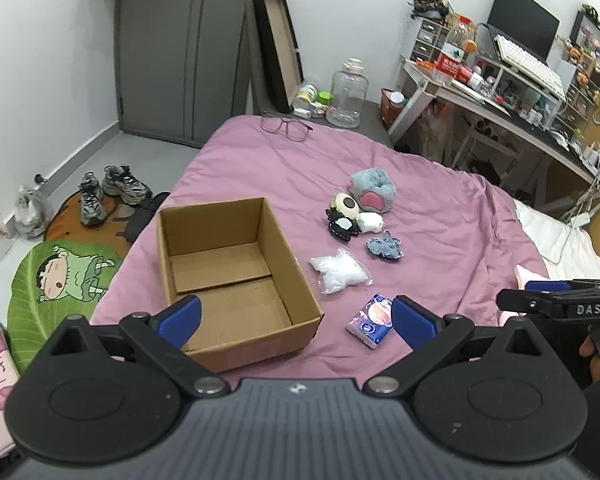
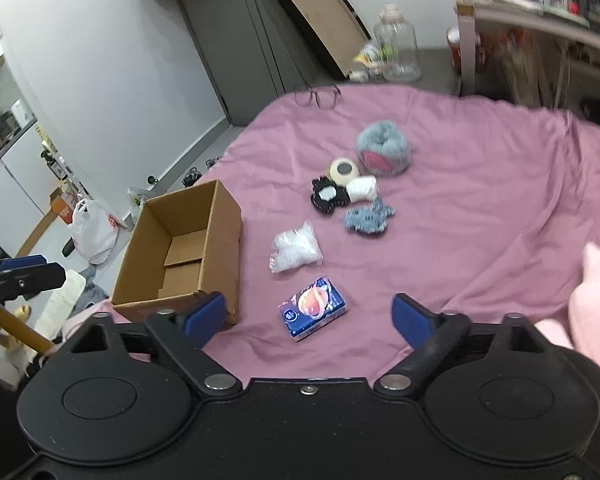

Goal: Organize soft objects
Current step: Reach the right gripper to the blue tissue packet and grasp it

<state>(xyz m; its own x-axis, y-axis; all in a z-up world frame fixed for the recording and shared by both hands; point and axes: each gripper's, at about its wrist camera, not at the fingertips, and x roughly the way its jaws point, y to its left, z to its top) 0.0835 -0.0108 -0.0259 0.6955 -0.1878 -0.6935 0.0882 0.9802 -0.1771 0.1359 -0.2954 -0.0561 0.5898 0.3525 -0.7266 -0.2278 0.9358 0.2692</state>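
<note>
Since nothing is packed yet, both the left gripper (image 1: pixel 296 316) and right gripper (image 2: pixel 309 314) hover wide and empty, tissue pack (image 2: pixel 313 307) just ahead between the right's fingers, box (image 1: pixel 236 276) before the left.

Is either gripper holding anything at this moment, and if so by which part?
Nothing is held. The left gripper and right gripper both have jaws open and empty; the tissue pack lies untouched on the bedspread.
</note>
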